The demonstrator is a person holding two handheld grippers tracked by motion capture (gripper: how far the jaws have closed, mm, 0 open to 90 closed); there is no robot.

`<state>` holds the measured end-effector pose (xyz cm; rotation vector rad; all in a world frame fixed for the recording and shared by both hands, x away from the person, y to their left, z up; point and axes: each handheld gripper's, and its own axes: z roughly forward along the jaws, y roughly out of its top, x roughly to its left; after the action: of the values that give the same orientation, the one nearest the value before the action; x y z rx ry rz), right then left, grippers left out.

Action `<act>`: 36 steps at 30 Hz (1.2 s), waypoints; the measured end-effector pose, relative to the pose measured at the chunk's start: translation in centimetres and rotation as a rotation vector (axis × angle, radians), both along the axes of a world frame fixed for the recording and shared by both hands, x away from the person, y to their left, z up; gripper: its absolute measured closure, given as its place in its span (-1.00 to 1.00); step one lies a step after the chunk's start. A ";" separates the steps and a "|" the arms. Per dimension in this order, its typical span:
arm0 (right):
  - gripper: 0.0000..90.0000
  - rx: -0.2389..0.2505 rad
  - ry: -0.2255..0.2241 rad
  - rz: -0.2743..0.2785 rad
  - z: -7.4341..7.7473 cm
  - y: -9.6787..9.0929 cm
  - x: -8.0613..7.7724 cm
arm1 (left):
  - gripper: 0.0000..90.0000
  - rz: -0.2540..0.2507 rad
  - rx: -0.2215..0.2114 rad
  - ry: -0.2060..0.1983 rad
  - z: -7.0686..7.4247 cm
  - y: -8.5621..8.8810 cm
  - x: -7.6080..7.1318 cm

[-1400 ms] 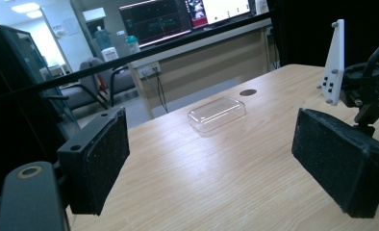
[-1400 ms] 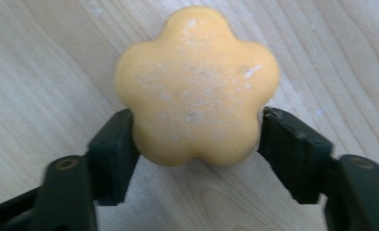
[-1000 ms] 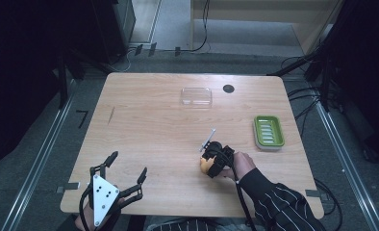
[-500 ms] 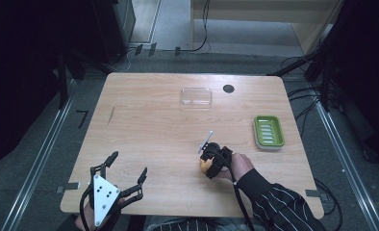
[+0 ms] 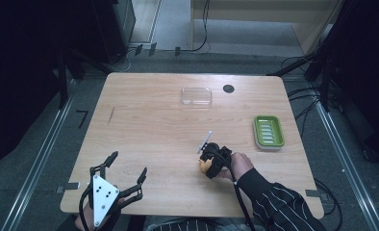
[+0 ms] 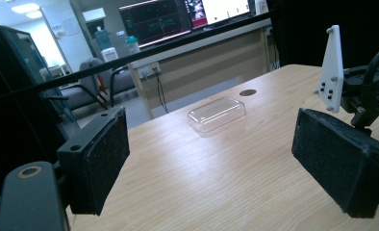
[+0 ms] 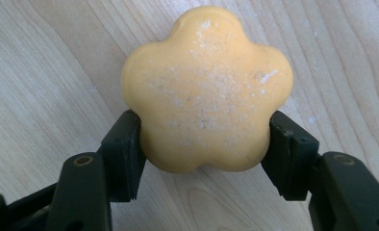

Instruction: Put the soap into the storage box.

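Two grippers — right gripper pinching yellow soap, left gripper agape; clear lid well apart

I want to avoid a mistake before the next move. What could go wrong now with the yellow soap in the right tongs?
1. The right tongs pinch the flower-shaped soap only at its lower lobes; it may slip out when lifted.
2. The rounded, powdery surface gives the pads little hold, so it could twist.
3. The green soap dish lies apart; a drop on the way may miss it.

Matt pale wood table, clear glossy plastic lid, matt chalky soap
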<state>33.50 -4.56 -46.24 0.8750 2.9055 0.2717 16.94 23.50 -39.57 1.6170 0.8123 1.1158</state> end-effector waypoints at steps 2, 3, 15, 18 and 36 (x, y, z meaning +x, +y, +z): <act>-0.11 -0.002 -0.001 -0.004 0.0 0.0 -0.1 | -0.71 -0.001 0.001 -0.001 0.0 0.0 0.0; -0.11 0.000 -0.001 -0.002 0.1 0.0 -0.1 | -0.71 -0.002 0.001 -0.001 0.0 0.0 0.0; -0.11 0.014 -0.023 -0.053 0.8 -2.1 0.0 | -0.71 0.002 -0.003 -0.001 0.0 0.1 0.0; -0.11 0.012 -0.029 -0.072 1.0 -3.0 0.1 | -0.71 0.001 -0.003 0.000 0.0 0.1 0.0; -0.11 0.007 -0.053 -0.157 1.4 -6.5 0.5 | -0.71 0.003 -0.006 -0.002 0.0 0.1 0.0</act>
<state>33.96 -11.07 -44.88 1.0726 2.7700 0.2872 16.91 23.58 -39.54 1.6096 0.8169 1.1157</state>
